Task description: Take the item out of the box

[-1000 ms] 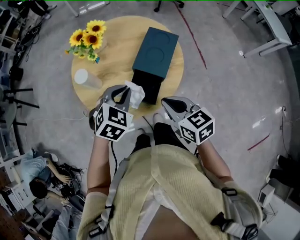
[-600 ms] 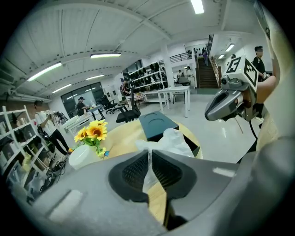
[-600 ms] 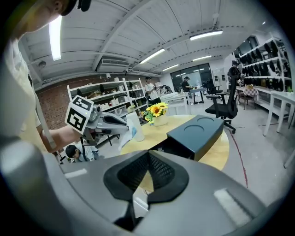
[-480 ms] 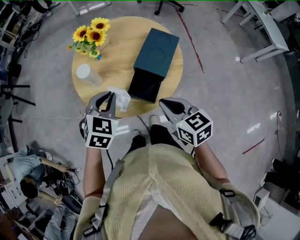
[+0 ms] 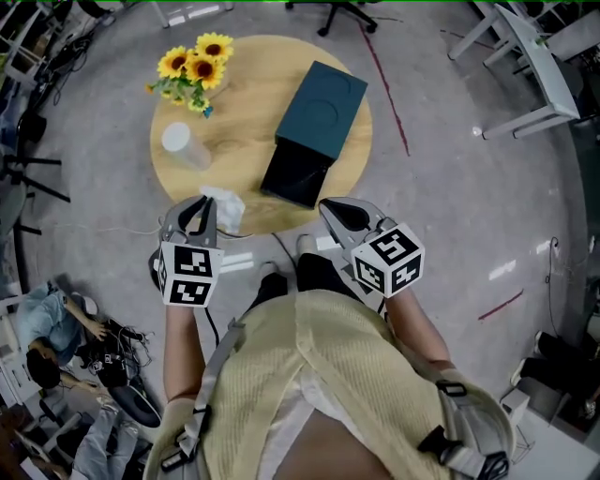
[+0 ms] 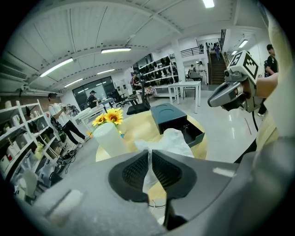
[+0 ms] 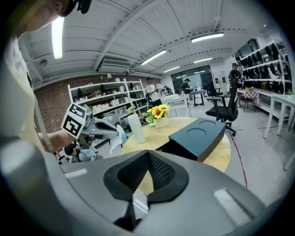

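A dark teal box (image 5: pixel 320 114) lies on the round wooden table (image 5: pixel 246 92), its black drawer (image 5: pixel 296 176) pulled out toward me. My left gripper (image 5: pixel 199 210) hovers at the table's near edge, left of the drawer, shut on a crumpled white wrapped item (image 5: pixel 225 205). In the left gripper view the pads (image 6: pixel 133 169) pinch a thin fold of the white item (image 6: pixel 169 142), which bulges out past the tips, with the box (image 6: pixel 171 117) behind it. My right gripper (image 5: pixel 336 212) is shut and empty, just off the table's edge near the drawer. The right gripper view shows the box (image 7: pixel 203 132).
Sunflowers in a vase (image 5: pixel 195 67) and a white cup (image 5: pixel 183 148) stand on the table's left side. Desks (image 5: pixel 539 56) and an office chair base (image 5: pixel 328 9) surround the table. A person (image 5: pixel 56 328) sits on the floor at the lower left among cables.
My left gripper has carried the white item left and back toward me, away from the open drawer. The right gripper has stayed about where it was.
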